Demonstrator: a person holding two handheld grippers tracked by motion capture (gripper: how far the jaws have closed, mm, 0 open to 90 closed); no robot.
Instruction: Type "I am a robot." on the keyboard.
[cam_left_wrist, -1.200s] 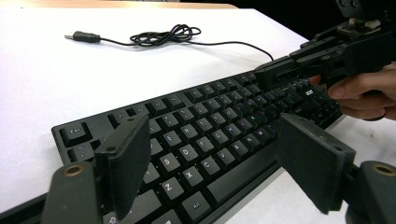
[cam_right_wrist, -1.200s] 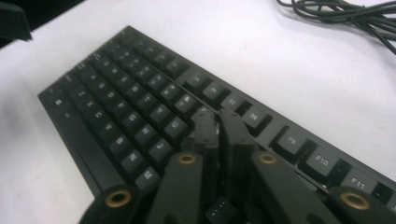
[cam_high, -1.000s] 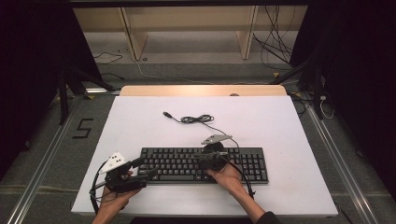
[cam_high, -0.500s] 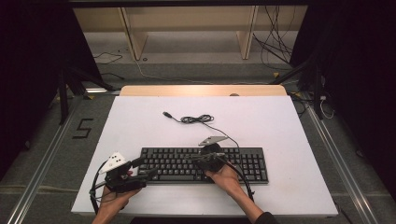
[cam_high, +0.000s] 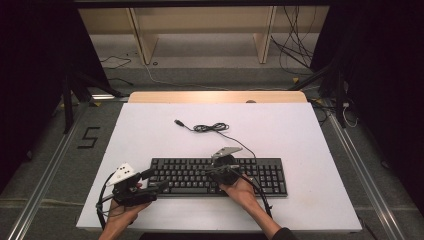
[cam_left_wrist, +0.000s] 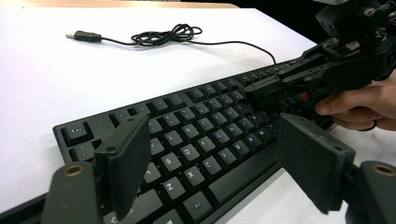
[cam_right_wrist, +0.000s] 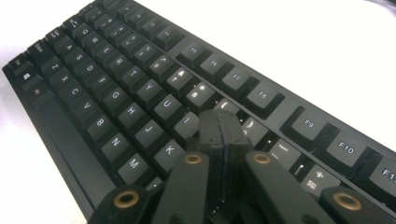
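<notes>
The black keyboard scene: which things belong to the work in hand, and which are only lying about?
In the work:
- black keyboard on the white table
- right tool, jaws shut, tips over the keys
- left tool, jaws open, at the keyboard's left end

Lying about:
- keyboard's loose black cable, coiled behind it, USB plug unplugged
- wooden shelf frame beyond the table

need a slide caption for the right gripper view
Shut right gripper poised with its tips over the middle keys of a black keyboard on a white table.
</notes>
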